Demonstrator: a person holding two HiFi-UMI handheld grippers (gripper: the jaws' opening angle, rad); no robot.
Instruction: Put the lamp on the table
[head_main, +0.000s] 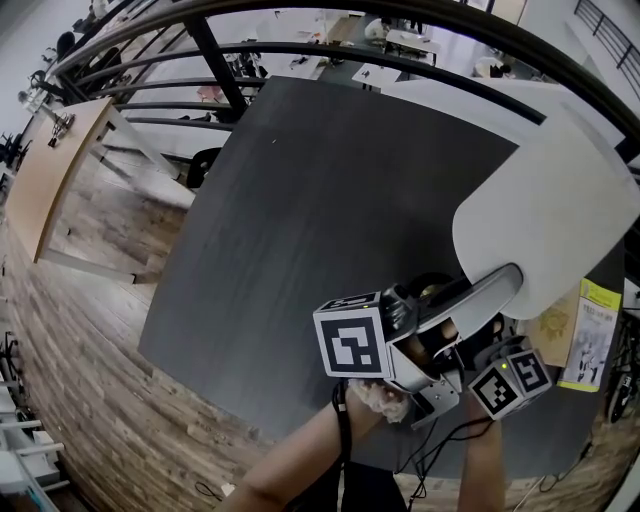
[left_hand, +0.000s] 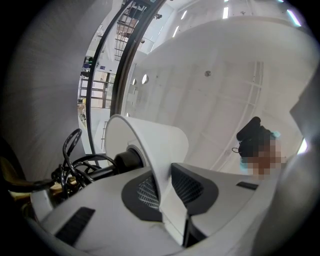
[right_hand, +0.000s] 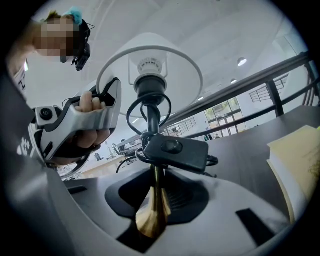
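ok, left tongs (left_hand: 167, 186) are clamped on the rim of the white shade (left_hand: 150, 140). right tongs (right_hand: 154, 197) pinch the brass stem (right_hand: 151, 212) under the cord switch (right_hand: 172, 149). the lamp (head_main: 545, 210) hangs tilted above the dark table (head_main: 300, 260). i'd swing it upright before lowering and keep the shade grip light to avoid a crease. lamp foot and cord end: not visible anywhere.

I find no legible text, brand or number. The yellow leaflet (head_main: 590, 335) at the head view's right carries print too small to read.
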